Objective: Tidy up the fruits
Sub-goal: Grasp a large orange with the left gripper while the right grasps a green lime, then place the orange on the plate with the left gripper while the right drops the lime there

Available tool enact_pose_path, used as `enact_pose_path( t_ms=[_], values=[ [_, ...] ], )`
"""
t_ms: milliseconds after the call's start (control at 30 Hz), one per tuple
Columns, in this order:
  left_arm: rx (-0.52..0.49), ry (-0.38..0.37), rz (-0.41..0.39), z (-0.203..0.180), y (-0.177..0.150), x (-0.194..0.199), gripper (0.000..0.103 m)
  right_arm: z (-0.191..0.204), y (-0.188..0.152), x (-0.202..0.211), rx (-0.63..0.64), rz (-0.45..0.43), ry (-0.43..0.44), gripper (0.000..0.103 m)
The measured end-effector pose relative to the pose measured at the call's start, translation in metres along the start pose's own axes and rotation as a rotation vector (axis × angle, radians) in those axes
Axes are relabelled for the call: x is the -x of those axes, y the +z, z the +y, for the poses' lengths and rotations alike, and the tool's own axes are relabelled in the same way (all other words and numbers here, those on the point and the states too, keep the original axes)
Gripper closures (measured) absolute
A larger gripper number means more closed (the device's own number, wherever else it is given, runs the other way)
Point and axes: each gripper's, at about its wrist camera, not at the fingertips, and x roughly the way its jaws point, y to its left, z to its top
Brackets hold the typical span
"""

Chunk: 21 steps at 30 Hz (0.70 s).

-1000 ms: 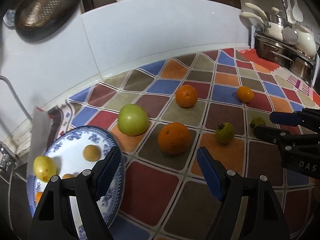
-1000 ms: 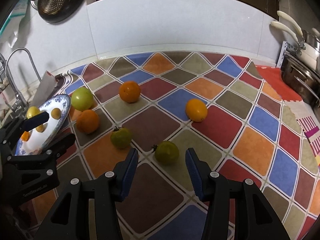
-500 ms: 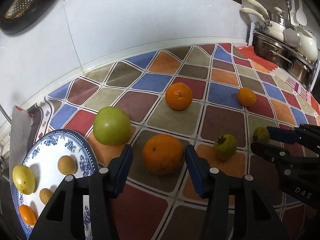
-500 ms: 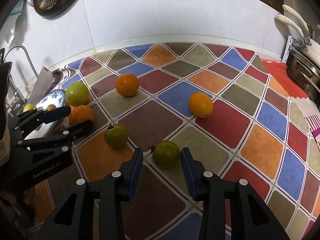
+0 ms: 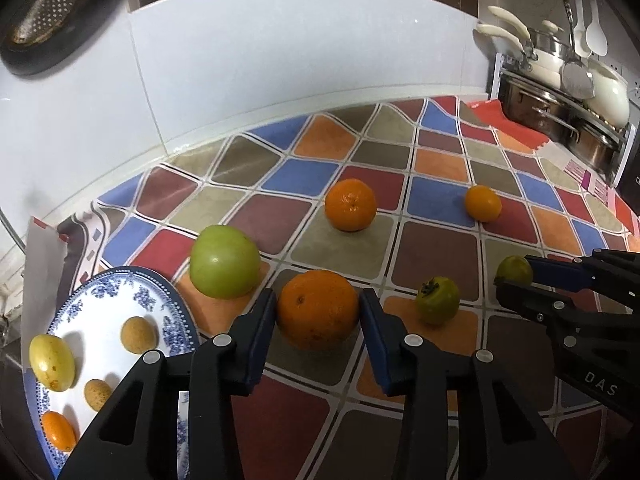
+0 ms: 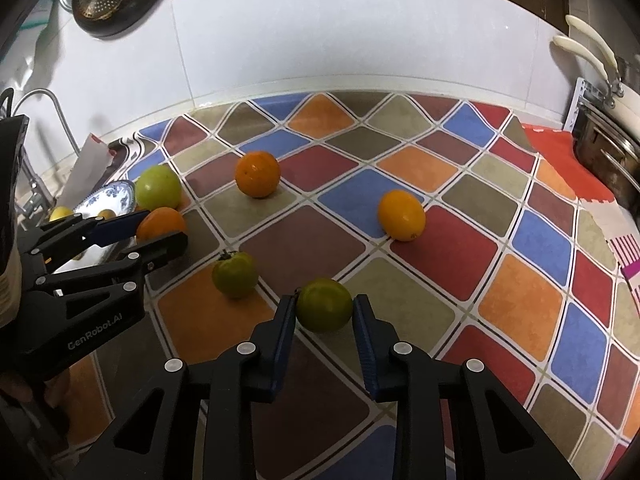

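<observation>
Checkered mat (image 5: 440, 248) against white backsplash (image 5: 304, 60), left gripper (image 5: 318, 312) closing around orange (image 5: 318, 310), right gripper (image 6: 325, 312) clamped on green fruit (image 6: 325, 304).

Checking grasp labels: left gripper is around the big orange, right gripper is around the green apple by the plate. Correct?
Half right. The left gripper is closing on the big orange. The right gripper is around the small green fruit, pads on its sides, not the green apple, which sits untouched by the plate. The right wrist view shows it.
</observation>
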Motion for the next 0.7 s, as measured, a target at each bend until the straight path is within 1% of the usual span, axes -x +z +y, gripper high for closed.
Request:
enact_pose_path(
  t_ms=[300,700],
  values=[
    [0.029,0.029,-0.051,0.008,-0.001,0.033,0.061,0.011,0.006,0.020,0.039,-0.055,0.026,0.073],
    [0.109,0.110,-0.126,0.031,-0.014,0.085,0.061,0.048,0.015,0.049,0.135,-0.136,0.118,0.073]
  ],
)
